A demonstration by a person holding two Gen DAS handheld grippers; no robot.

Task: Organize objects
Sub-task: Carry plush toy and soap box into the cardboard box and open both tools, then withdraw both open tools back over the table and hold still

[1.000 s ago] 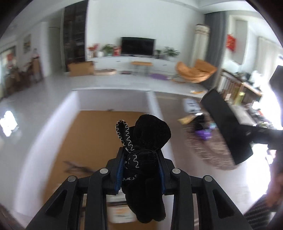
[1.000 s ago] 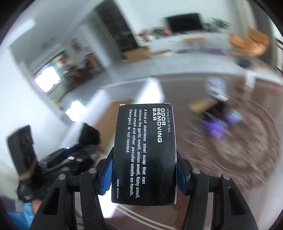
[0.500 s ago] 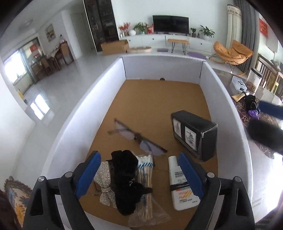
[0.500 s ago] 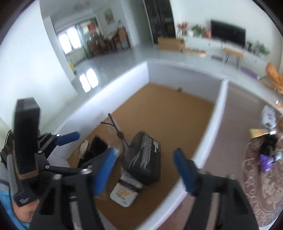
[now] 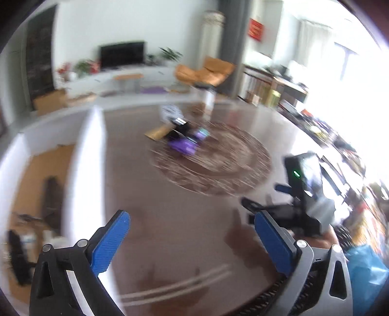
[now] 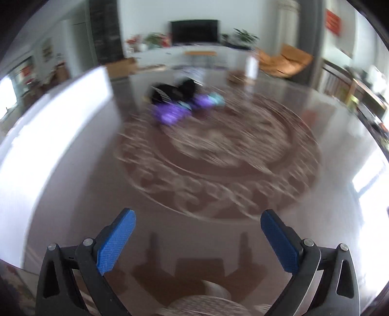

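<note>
Two hand-held grippers are in view, both with jaws spread wide and nothing between the blue ribbed pads. The left gripper (image 5: 192, 233) and the right gripper (image 6: 198, 227) each hang over the glossy dark-brown tabletop (image 6: 80, 194), which mirrors the right gripper's fingers. In the left wrist view the right gripper (image 5: 287, 192) shows at the right edge, motion-blurred.

Surface: an ornate round pattern in pale lines (image 6: 218, 155) fills the table centre. At its far edge lies one loose pile of remaining objects (image 6: 184, 102) — purple, black and teal items, too blurred to count singly. One flat tan card piece (image 5: 158, 132) lies beside the pile.

To the left stands one white-walled box with a cardboard-brown floor (image 5: 85, 170); dark items inside it are blurred.

Room, far side: one black television (image 6: 194, 30) on a long white cabinet, potted plants beside it, one orange lounge chair (image 6: 284, 60), one red wall hanging (image 6: 333, 18).

Difference from the earlier frames: both sets of jaws have just been opening. The black fabric item and the black printed carton, formerly clamped, are gone from the jaws — both cameras now face the table, not the box interior.
</note>
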